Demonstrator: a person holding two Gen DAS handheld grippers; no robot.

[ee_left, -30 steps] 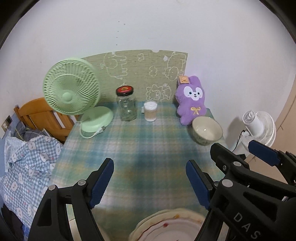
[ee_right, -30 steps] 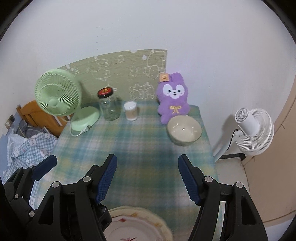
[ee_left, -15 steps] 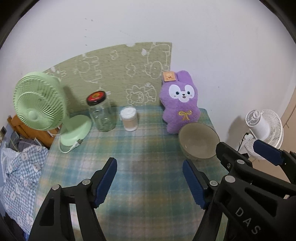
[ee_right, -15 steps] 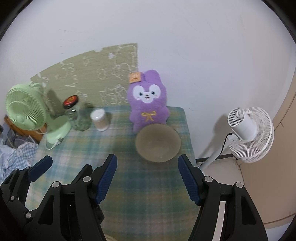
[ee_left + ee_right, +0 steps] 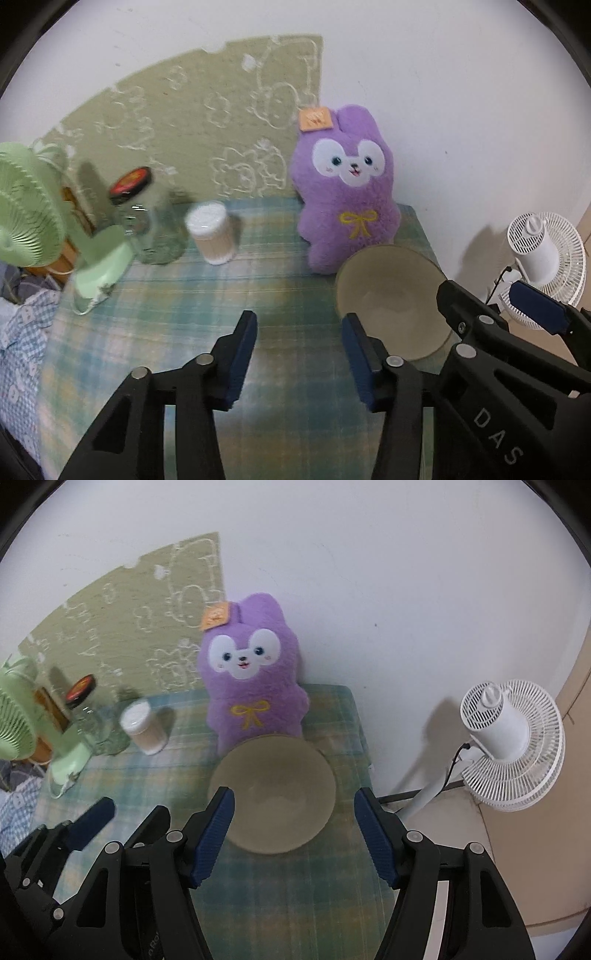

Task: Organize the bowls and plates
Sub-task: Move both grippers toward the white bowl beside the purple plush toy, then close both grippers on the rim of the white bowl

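A beige bowl (image 5: 275,794) (image 5: 388,299) sits on the plaid table cloth (image 5: 207,317) at the far right, just in front of a purple plush rabbit (image 5: 251,672). My right gripper (image 5: 295,834) is open and hovers over the bowl's near rim, its fingers apart from it. My left gripper (image 5: 299,354) hangs over bare cloth to the bowl's left, its jaws closing with nothing between them. In the left wrist view the right gripper (image 5: 491,306) reaches over the bowl's right side. No plate is in view.
A green desk fan (image 5: 33,218), a glass jar with a dark lid (image 5: 147,221) and a tub of cotton swabs (image 5: 212,232) stand along the back. A white floor fan (image 5: 506,738) stands off the table's right edge. Blue checked fabric (image 5: 18,339) lies at the left.
Both grippers moved forward and down towards the bowl and rabbit, which now look larger. The plate at the near edge left view. The left jaws narrowed.
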